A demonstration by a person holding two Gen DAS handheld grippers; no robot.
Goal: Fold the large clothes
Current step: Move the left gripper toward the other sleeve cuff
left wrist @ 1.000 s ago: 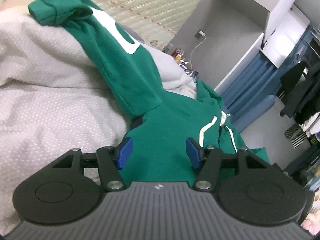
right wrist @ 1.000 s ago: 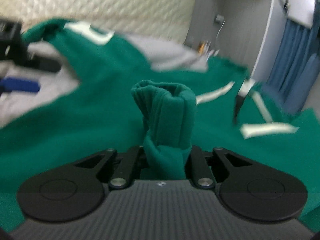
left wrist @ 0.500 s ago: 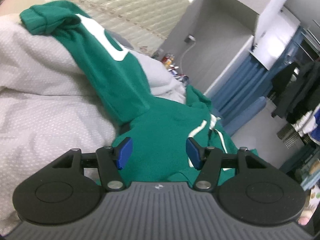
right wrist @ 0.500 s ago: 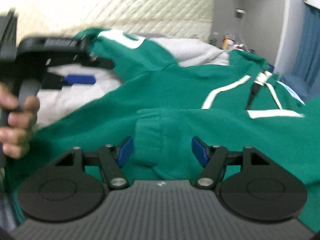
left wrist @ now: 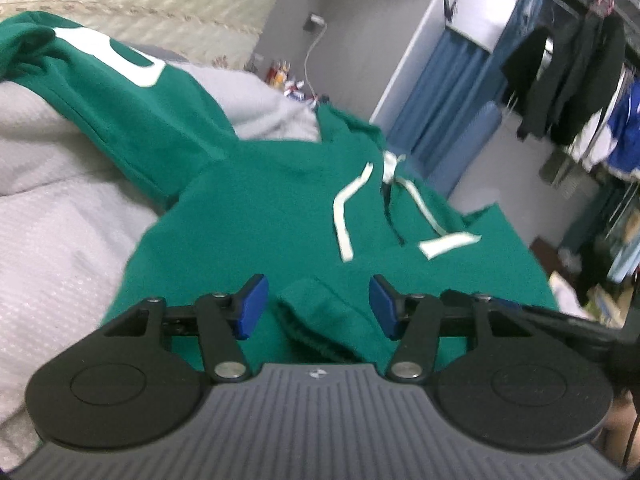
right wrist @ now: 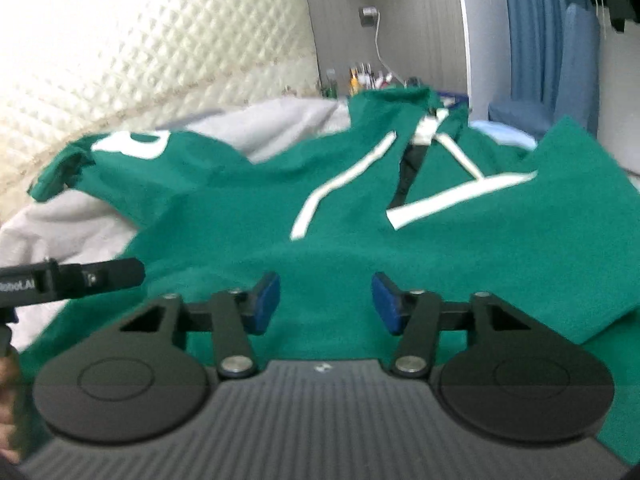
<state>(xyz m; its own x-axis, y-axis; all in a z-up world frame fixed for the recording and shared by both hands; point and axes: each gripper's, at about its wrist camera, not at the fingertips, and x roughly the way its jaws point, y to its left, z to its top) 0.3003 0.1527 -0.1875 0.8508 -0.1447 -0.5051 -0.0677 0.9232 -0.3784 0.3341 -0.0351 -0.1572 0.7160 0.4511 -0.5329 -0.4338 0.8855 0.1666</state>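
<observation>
A green hoodie (left wrist: 260, 208) with white drawstrings (left wrist: 344, 216) lies spread on a bed; it also shows in the right wrist view (right wrist: 360, 248). One sleeve with a white print (left wrist: 120, 60) stretches to the far left. The other sleeve's cuff (left wrist: 320, 312) lies folded onto the chest, between the jaws of my open left gripper (left wrist: 318, 304), which grips nothing. My right gripper (right wrist: 326, 300) is open and empty just above the hoodie's body. The left gripper's side (right wrist: 72, 276) shows at the left edge of the right wrist view.
The bed has a white textured cover (left wrist: 52, 240) and a quilted cream headboard (right wrist: 160, 64). A grey wall with a charger cable (left wrist: 312, 52), small bottles (right wrist: 360, 76), blue curtains (left wrist: 452, 92) and hanging dark clothes (left wrist: 568, 60) stand beyond the bed.
My right gripper let go of the green cuff it was shut on and drew back; the cuff now lies on the hoodie's chest. My left gripper swung right over the cuff.
</observation>
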